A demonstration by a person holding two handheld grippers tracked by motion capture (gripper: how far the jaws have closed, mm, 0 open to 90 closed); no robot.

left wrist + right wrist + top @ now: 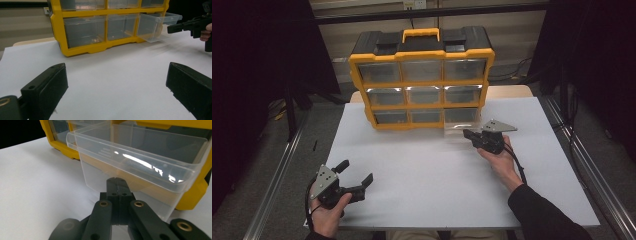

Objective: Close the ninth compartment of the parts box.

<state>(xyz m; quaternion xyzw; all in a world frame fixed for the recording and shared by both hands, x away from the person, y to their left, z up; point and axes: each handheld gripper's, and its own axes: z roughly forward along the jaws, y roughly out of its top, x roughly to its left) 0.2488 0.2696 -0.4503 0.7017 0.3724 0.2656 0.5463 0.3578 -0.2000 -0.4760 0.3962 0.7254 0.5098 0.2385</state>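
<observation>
Organizer (422, 75): yellow, far side of white table (427, 170) | clear drawer (140, 162): bottom-right slot, pulled partway out | right gripper (469, 134): jaws together, tips at drawer front, grip unclear | left gripper (357, 177): jaws apart, near-left, well apart from drawer.

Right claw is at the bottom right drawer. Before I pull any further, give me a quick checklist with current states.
1. Right claw shut: ok, jaws closed together at the front of the clear drawer.
2. Grip on the drawer's front: cannot tell, since nothing shows between the closed jaws.
3. Drawer partly out of the yellow organizer: ok, it sticks out from the bottom right slot.
4. Drawer contents: ok, it looks empty.
5. Left claw out of the way: ok, open and low over the white table, well apart from the organizer.
6. Organizer braced against sliding: not ok, nothing holds it.
</observation>
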